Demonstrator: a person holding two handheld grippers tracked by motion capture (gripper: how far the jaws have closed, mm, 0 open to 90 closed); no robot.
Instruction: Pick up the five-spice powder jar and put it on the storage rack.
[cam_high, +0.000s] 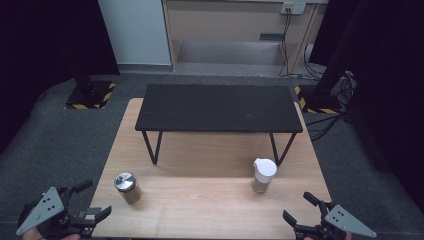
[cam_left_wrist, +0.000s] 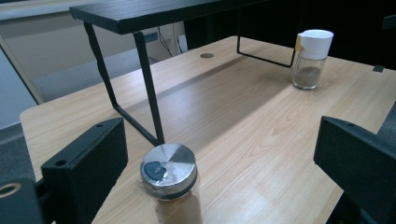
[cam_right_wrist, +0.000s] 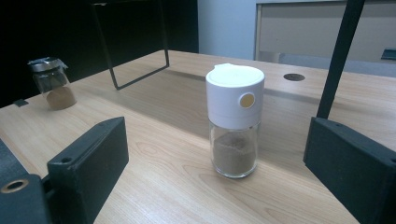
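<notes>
the left gripper (cam_high: 93, 201) is held at the near left corner of the bench (cam_high: 210, 210), and its jaws are spread wide apart with nothing between them. just past its jaws, a small glass jar with a shiny metal lid (cam_high: 127, 187) is seen standing upright on the bench. brown powder is seen inside this jar in the left gripper view (cam_left_wrist: 172, 186), where the jar stands in the gap between the two black jaws and is not touched by them.

the right gripper (cam_high: 300, 209) is held at the near right corner, and its jaws are also spread apart and empty. ahead of it, a glass jar with a tall white cap (cam_high: 263, 175) is seen standing upright, with brown powder at its bottom (cam_right_wrist: 234, 120). the two jars are set well apart.

behind the jars, a low black shelf on thin black legs (cam_high: 219, 107) is placed across the far part of the bench.
</notes>
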